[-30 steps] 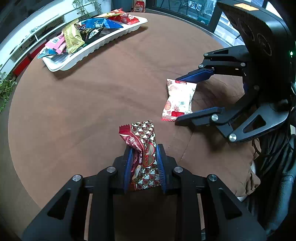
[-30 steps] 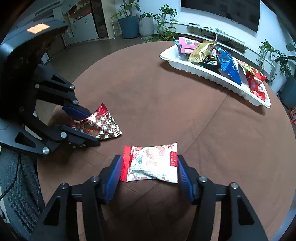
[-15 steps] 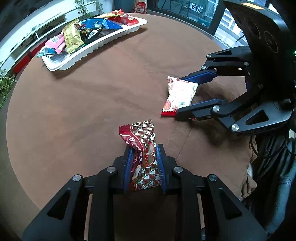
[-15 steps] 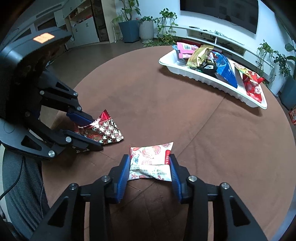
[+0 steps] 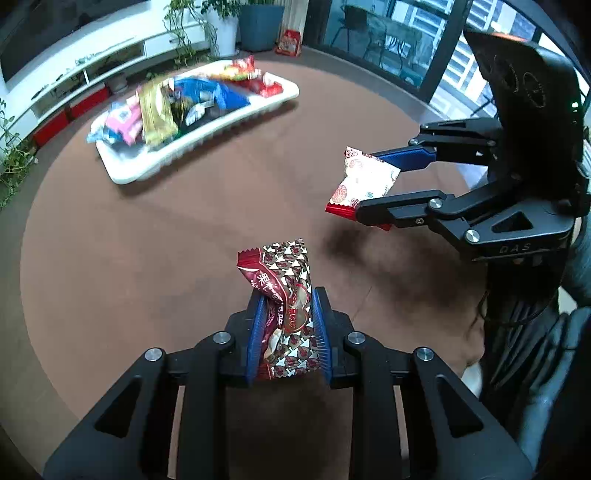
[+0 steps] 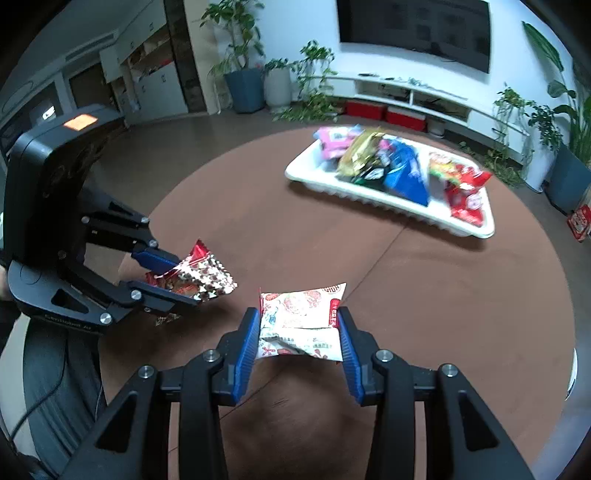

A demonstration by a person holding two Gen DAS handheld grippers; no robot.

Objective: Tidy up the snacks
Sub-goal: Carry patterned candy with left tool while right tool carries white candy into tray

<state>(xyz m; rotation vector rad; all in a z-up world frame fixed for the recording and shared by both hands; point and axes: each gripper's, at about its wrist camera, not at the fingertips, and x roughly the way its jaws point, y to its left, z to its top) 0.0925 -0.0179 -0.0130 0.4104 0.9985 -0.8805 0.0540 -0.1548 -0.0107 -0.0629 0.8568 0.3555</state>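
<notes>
My left gripper (image 5: 287, 295) is shut on a dark red patterned snack packet (image 5: 284, 291) and holds it above the round brown table (image 5: 147, 229). My right gripper (image 6: 298, 314) is shut on a white and red snack packet (image 6: 301, 314), also lifted off the table. Each gripper shows in the other's view: the right one (image 5: 369, 184) with its white packet (image 5: 364, 181), the left one (image 6: 177, 280) with its patterned packet (image 6: 201, 277). A white tray (image 5: 207, 146) holding several snack packets sits at the far side and also shows in the right wrist view (image 6: 369, 195).
A seam runs across the brown table cover (image 6: 388, 247). Potted plants (image 6: 243, 55), a low white shelf unit (image 6: 406, 96) and a wall screen (image 6: 413, 29) stand beyond the table. Dark cables and clothing (image 5: 517, 332) lie at the near right edge.
Both grippers have risen with their packets; the right one closed on the white packet and lifted it off the table. The tray now appears nearer the centre of both views.
</notes>
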